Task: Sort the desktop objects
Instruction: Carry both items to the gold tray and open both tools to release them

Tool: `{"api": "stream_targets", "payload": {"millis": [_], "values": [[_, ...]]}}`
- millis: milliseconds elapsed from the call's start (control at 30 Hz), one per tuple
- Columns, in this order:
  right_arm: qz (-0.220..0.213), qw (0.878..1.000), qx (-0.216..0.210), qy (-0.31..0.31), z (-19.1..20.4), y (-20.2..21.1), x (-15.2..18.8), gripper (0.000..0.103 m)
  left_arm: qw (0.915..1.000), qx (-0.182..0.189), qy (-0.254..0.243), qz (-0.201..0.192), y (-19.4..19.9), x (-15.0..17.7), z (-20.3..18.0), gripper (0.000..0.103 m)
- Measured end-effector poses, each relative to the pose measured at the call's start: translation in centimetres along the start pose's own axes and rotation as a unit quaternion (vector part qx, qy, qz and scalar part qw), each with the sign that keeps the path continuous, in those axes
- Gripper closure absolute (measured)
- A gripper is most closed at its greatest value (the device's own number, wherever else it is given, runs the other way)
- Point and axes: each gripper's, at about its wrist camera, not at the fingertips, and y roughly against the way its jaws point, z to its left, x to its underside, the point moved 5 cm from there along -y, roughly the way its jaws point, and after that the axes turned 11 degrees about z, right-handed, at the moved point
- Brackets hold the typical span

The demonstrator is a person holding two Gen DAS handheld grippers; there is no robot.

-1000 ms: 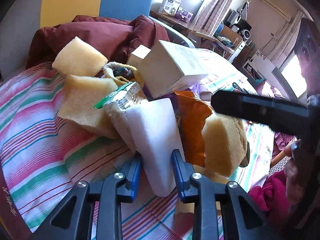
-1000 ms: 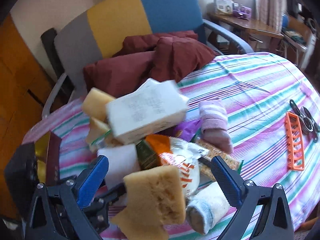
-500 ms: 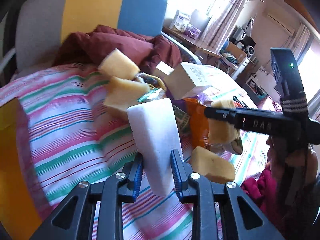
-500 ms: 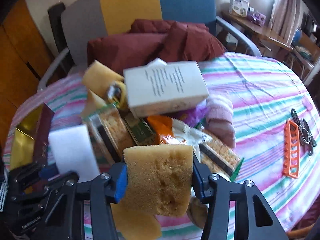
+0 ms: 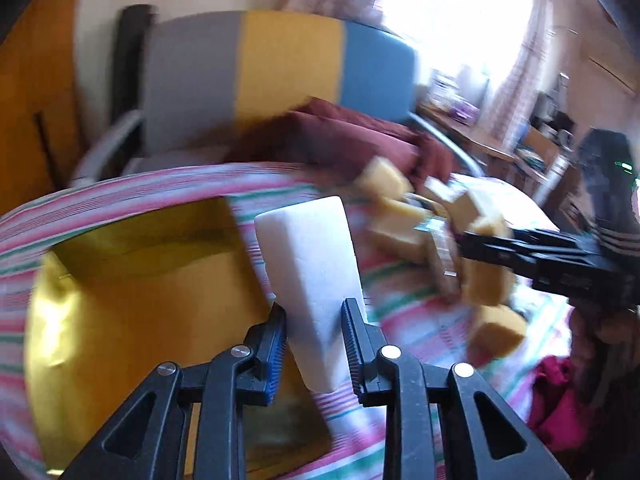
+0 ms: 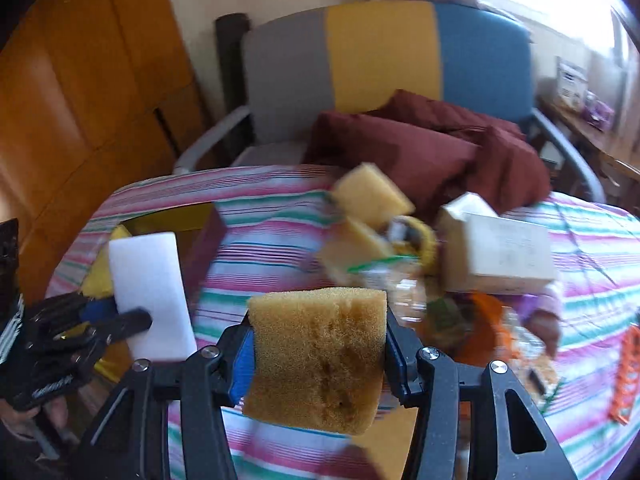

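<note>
While left gripper (image 5: 314,350) pinches white sponge (image 5: 316,276), right gripper (image 6: 318,354) clamps yellow sponge (image 6: 316,356)

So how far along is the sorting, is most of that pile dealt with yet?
Barely started, it seems. The gold box looks empty, so nothing is visibly sorted. In hand: the left gripper is shut on a white sponge above that box, and the right gripper is shut on a yellow sponge. Left to do: the pile on the striped tablecloth, with more yellow sponges, a white carton and snack packets.
</note>
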Motion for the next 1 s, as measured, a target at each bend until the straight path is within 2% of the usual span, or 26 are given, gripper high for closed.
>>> {"api": "stream_targets", "payload": {"millis": [100, 200, 233, 367, 533, 633, 900, 1000], "values": [[0.007, 0.999, -0.022, 0.028, 4.3, -0.9, -0.8, 0.049, 0.9978, -0.057, 0.030, -0.014, 1.2, 0.7, 4.0, 0.076], [0.018, 0.997, -0.043, 0.062, 8.9, -2.1, -1.3, 0.049, 0.9914, -0.114, 0.063, -0.015, 1.7, 1.4, 8.7, 0.076], [0.022, 0.996, -0.048, 0.073, 10.5, -2.7, -1.5, 0.049, 0.9897, -0.122, 0.074, -0.013, 1.7, 1.6, 10.0, 0.076], [0.046, 0.992, -0.055, 0.107, 16.1, -5.7, -1.6, 0.049, 0.9850, -0.133, 0.110, -0.001, 1.1, 1.9, 14.7, 0.076], [0.065, 0.989, -0.048, 0.126, 19.7, -9.1, -2.2, 0.049, 0.9810, -0.134, 0.140, 0.010, 0.1, 2.0, 19.1, 0.076], [0.072, 0.989, -0.041, 0.122, 20.7, -10.9, -2.8, 0.049, 0.9807, -0.131, 0.144, 0.016, -0.8, 1.2, 20.7, 0.075], [0.089, 0.993, -0.032, 0.076, 21.5, -14.8, -6.5, 0.049, 0.9745, -0.159, 0.156, 0.026, -2.2, 0.1, 22.8, 0.072], [0.083, 0.994, -0.044, 0.061, 22.1, -15.3, -8.0, 0.046, 0.9717, -0.171, 0.162, 0.015, -1.2, 0.2, 23.0, 0.065]]}}
